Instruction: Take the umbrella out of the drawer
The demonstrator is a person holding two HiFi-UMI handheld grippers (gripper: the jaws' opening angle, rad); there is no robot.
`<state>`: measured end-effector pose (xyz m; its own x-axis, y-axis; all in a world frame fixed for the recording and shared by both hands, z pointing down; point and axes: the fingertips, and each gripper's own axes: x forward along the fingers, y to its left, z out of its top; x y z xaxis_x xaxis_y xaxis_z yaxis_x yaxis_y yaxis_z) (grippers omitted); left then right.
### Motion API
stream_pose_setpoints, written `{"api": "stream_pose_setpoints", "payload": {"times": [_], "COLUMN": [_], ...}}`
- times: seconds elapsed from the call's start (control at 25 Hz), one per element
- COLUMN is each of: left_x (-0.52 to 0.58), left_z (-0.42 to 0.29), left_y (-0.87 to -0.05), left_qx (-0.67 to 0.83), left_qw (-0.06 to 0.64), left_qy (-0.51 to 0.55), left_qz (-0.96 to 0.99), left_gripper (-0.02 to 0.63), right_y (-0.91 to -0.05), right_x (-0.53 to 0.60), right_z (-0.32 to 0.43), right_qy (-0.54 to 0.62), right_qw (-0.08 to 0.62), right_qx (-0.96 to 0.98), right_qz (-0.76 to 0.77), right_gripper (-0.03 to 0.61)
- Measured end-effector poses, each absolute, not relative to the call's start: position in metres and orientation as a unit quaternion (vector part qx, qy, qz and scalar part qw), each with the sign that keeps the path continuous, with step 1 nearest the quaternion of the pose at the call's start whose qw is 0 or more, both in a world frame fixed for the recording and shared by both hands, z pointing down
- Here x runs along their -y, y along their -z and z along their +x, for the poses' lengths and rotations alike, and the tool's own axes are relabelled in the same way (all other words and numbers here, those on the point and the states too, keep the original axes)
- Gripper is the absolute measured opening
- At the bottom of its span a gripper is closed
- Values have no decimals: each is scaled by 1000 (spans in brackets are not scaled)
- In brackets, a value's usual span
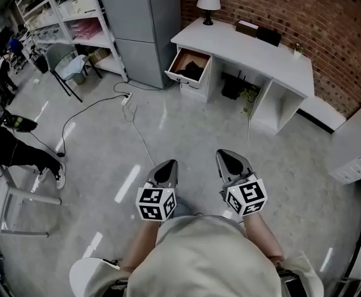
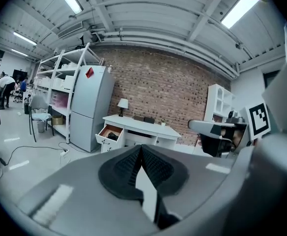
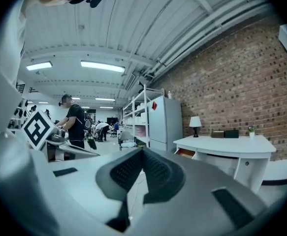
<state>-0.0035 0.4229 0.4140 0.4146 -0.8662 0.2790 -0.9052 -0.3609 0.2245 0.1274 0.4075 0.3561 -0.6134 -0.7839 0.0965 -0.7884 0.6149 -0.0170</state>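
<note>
1. The person stands on the grey floor (image 1: 186,129), well apart from the white desk (image 1: 248,48), and holds both grippers out in front of the body.
2. The left gripper (image 1: 169,164) has its jaws pressed fully together. In the left gripper view the ribbed pads of the left gripper (image 2: 141,147) meet in one line with nothing between them.
3. The right gripper (image 1: 227,156) is likewise closed tight. In the right gripper view its pads (image 3: 142,151) touch along their length and it grips nothing.
4. The two grippers are side by side, near each other but not touching, each with its marker cube towards the person.
5. The desk stands against the brick wall (image 1: 304,11). The drawer (image 1: 181,78) at its left end is pulled out and open.
6. The umbrella (image 1: 191,72) shows as a dark shape lying inside that open drawer, too small for detail. Neither gripper is near it.
7. The left gripper view also shows the open drawer (image 2: 109,133) with the dark shape in it, ahead of the closed jaws and far off.
8. A table lamp (image 1: 208,2) with a pale shade stands at the desk's back left corner, and two dark boxes (image 1: 260,33) stand further along the back edge.
9. A grey refrigerator (image 1: 146,23) stands just left of the desk, with white shelving (image 1: 75,11) beyond it.
10. A power strip (image 1: 127,99) and its black cable (image 1: 87,110) lie on the floor between the person and the refrigerator.
</note>
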Motion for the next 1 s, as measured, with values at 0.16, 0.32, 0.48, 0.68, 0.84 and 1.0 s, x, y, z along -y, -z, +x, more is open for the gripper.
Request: {"api": "stream_pose_setpoints", "payload": {"times": [0.16,0.32,0.48,0.68,0.84,1.0], "left_x": [-429,-436,-437,-421,-395,-359], "left_z": [0,1,5,7,6,2], "left_y": [-409,-407,-415,-416,-421,-427], "left_qx": [537,541,529,520,518,515], "left_qw": [170,174,189,196,192,190], "left_qy": [-45,-41,-40,-32,-28,-24], "left_qz": [825,822,827,830,833,836], "left_gripper": [12,14,25,146,243,292], "right_y": [-357,-364,-371,-375,-384,-391], "right_x": [-412,-417,-415,-404,-381,-347], "right_z": [137,144,143,139,137,131], "right_qy": [-47,-64,-70,-80,-89,-90], "right_qw": [25,29,38,40,42,49], "right_qx": [896,899,903,908,909,909], "right_qz": [440,433,422,409,406,404], "right_gripper": [3,41,130,249,298,327]}}
